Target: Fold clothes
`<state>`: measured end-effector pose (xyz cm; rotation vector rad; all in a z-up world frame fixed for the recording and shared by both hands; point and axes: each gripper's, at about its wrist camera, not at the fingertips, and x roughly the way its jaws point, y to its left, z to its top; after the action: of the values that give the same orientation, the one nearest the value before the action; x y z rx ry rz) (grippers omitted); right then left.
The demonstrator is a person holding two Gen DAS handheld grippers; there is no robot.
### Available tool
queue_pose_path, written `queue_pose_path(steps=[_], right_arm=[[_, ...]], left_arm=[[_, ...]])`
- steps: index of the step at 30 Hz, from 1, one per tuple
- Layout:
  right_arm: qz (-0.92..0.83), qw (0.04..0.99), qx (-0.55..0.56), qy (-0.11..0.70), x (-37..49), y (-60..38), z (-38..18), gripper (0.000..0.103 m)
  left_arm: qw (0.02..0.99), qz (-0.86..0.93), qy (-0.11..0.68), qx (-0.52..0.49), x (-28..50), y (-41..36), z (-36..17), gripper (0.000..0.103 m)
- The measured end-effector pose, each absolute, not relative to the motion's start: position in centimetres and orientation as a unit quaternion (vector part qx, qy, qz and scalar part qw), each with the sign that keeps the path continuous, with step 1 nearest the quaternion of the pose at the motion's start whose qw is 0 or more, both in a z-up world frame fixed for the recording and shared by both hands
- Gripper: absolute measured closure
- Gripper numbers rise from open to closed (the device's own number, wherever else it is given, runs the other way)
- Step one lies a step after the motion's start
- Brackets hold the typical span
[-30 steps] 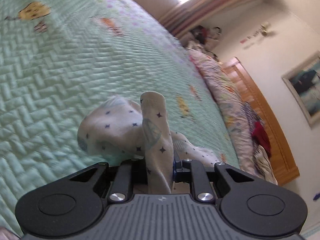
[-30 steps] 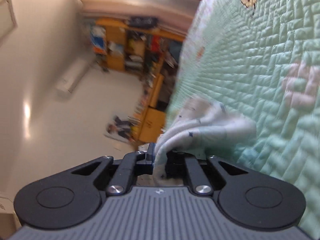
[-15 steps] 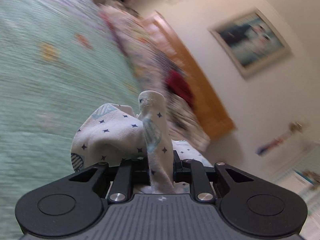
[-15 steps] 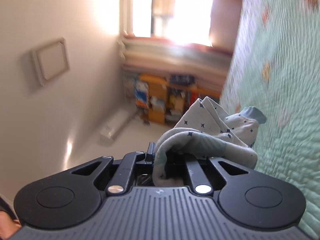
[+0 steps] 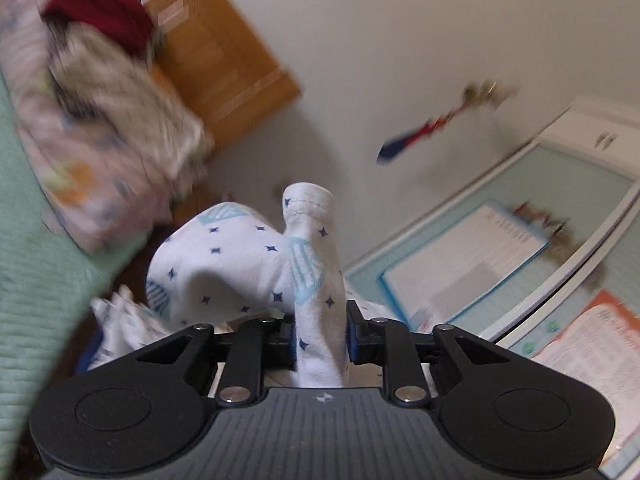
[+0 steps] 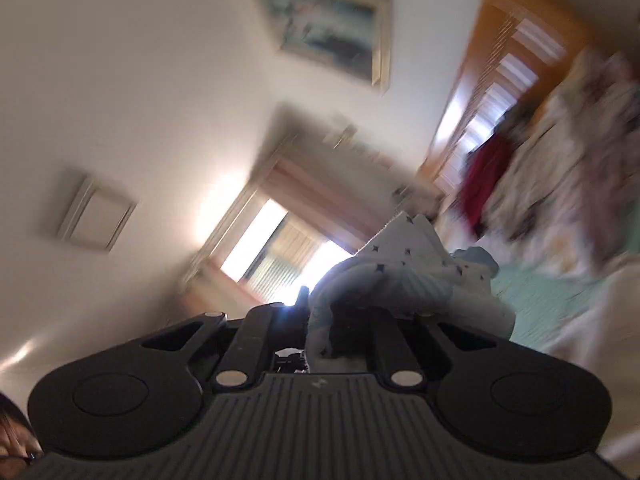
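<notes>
White soft cotton with small navy stars and pale blue patches: the garment [image 5: 240, 264] is held in the air, off the green quilted bed [image 5: 28, 264]. The left gripper [image 5: 320, 328] is closed on a hemmed, stitched band of it. The right gripper [image 6: 340, 320] is closed on another bunched fold [image 6: 404, 276]. Both views are blurred; no writing can be read.

White garment [image 5: 224, 264] — navy stars, pale-blue patches, mint quilt [image 5: 24, 240], dark-red cloth [image 5: 100, 12]
</notes>
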<state>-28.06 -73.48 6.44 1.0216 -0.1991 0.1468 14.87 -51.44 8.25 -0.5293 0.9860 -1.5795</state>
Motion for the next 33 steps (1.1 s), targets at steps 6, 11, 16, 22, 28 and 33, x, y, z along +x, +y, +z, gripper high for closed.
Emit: queue_pose_path(steps=[6,11,16,22,28,33], right_arm=[[-0.157,0.799,0.581,-0.018,-32.4,-79.5,-7.7,0.053],[-0.135,0.763,0.620,-0.121,-33.2,-78.5,-14.5,0.065],[-0.219,0.752,0.600,-0.165,-34.6,-76.1,-14.0,0.025],[-0.363,0.787,0.467,-0.173,-34.6,-71.3,-9.1,0.024],[-0.310,0.892,0.295,-0.146,-25.6,-64.9,-2.0,0.012],[-0.122,0.964,0.232,-0.056,-11.6,-57.6,0.3,0.001]], left_arm=[[0.616,-0.558,0.534,-0.156,13.8,-60.9,-3.1,0.048],[0.678,-0.521,0.481,-0.194,15.5,-55.7,-5.3,0.027],[0.708,-0.518,0.433,-0.209,16.4,-48.4,-3.3,0.019],[0.797,-0.419,0.413,-0.139,15.6,-36.5,-2.0,0.008],[0.871,-0.297,0.386,-0.066,14.6,-24.2,-0.8,0.003],[0.910,-0.162,0.377,-0.057,12.5,-13.2,-0.2,0.001]])
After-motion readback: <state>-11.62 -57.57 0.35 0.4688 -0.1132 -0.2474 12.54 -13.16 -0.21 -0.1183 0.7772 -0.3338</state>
